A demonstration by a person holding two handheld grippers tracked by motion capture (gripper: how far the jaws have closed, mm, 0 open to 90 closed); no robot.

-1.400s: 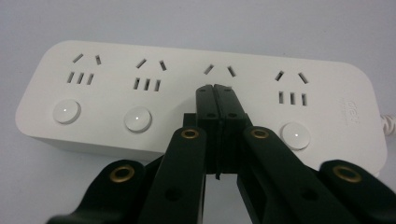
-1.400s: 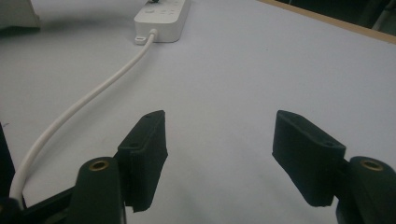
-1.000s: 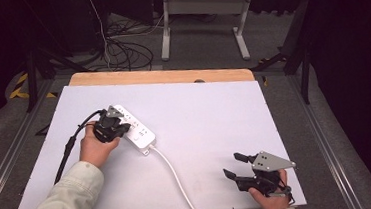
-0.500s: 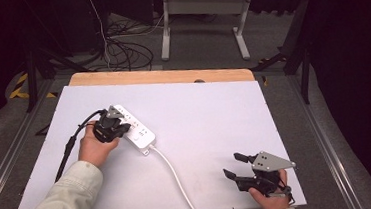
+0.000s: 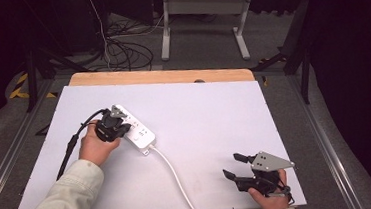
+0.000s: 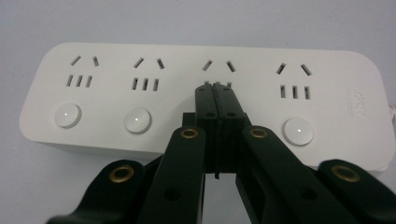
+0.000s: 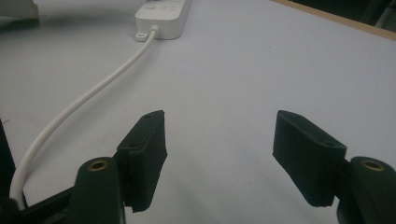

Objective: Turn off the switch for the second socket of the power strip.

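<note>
Power strip (image 5: pixel 134 130) on white table (image 5: pixel 209 117), left tongs (image 6: pixel 215 88) together on it, right tongs (image 7: pixel 219 149) apart, dark room.

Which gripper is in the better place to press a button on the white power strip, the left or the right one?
Probably the left. The left gripper is shut, with its tips over the power strip, near its round buttons. The right gripper is open and far away, at the table's near edge.

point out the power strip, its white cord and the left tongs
power strip (image 6: pixel 327 60), left gripper view, bare top face near its right end
white cord (image 5: pixel 171 171), high view, mid-length on the table
left tongs (image 6: pixel 215 93), left gripper view, closed tips over the strip
</note>
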